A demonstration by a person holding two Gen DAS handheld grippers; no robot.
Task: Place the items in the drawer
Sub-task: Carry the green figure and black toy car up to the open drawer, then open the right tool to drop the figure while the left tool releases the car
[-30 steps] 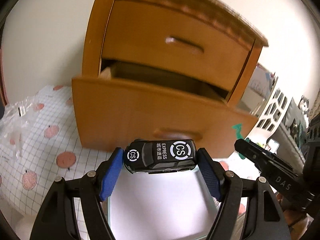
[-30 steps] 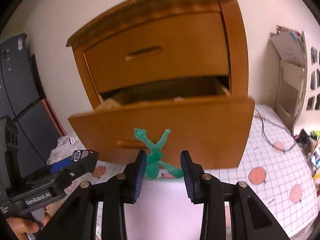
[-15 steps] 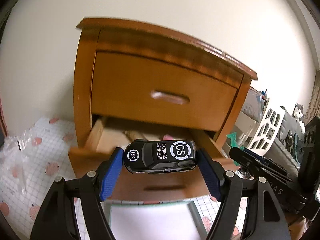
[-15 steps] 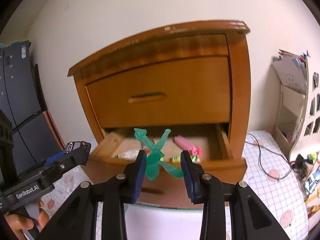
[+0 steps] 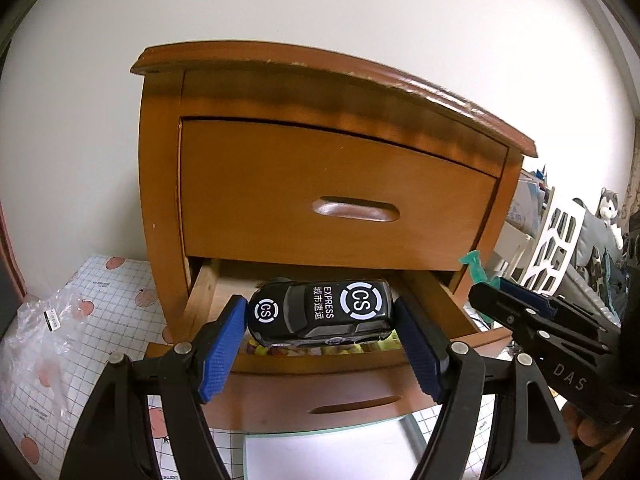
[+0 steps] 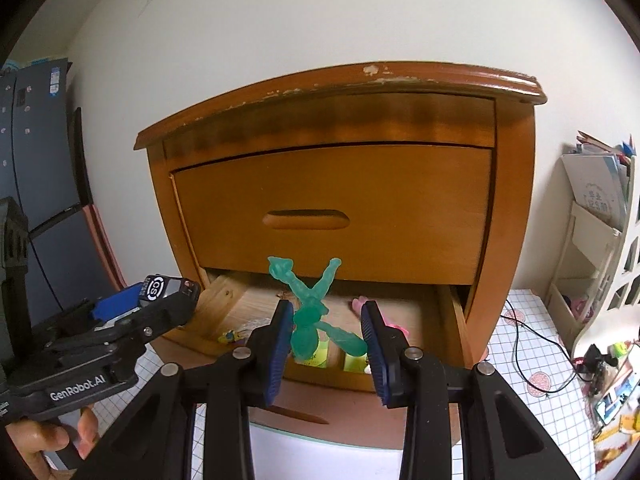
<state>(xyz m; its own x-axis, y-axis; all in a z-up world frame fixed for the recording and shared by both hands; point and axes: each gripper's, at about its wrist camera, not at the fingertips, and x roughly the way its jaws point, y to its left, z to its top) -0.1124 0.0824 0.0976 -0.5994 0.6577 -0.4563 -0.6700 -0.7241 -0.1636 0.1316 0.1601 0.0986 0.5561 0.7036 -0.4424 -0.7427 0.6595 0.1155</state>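
Note:
My left gripper [image 5: 320,316] is shut on a black toy car [image 5: 320,314] marked "CS EXPRESS", held over the front rim of the open lower drawer [image 5: 312,364] of a wooden nightstand. My right gripper [image 6: 326,320] is shut on a translucent green toy figure [image 6: 308,312], also in front of the open drawer [image 6: 452,320]. Inside the drawer lie a pink item [image 6: 360,304] and small yellow-green packets [image 6: 316,356]. The left gripper [image 6: 160,300] with the car shows at the left of the right wrist view; the right gripper [image 5: 516,304] shows at the right of the left wrist view.
The upper drawer [image 6: 332,208] is closed. A checked cloth with red fruit prints [image 5: 112,292] covers the surface below. A clear plastic bag [image 5: 40,332] lies at left. A white rack with books [image 6: 596,216] and a black cable [image 6: 532,344] stand at right.
Both grippers have risen and tilted, so the drawer's inside is now in sight below the held toys. Both grips are unchanged.

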